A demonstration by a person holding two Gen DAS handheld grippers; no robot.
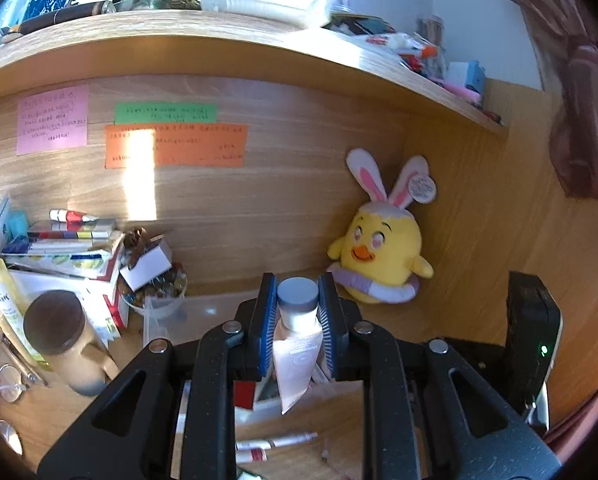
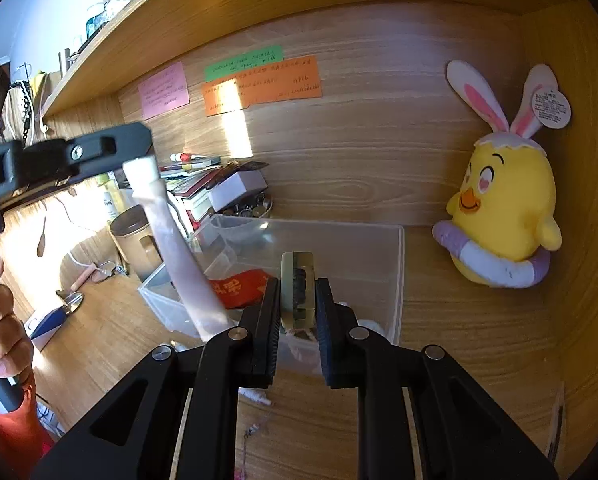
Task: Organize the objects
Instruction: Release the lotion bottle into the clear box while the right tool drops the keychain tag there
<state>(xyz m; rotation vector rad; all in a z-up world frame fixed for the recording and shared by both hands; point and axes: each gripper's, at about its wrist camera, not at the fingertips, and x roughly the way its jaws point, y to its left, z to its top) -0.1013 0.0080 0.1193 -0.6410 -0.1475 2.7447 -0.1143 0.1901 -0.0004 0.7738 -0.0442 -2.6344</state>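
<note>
L gripper (image 1: 297,316): jaws clenched on pink tube (image 1: 297,360), cap up, over tabletop (image 2: 439,320) | R gripper (image 2: 297,300): jaws grasping small yellowish block (image 2: 297,280) above clear bin (image 2: 395,272) | chick plush (image 2: 503,216) in corner

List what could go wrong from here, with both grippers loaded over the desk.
1. The left hand-held gripper pinches the pink tube just below its cap, so the long body hangs free and might swing into the clear bin's wall.
2. The right hand-held gripper holds a small translucent block by its narrow faces; it may slip.
3. Both loads sit close together and could collide.
</note>
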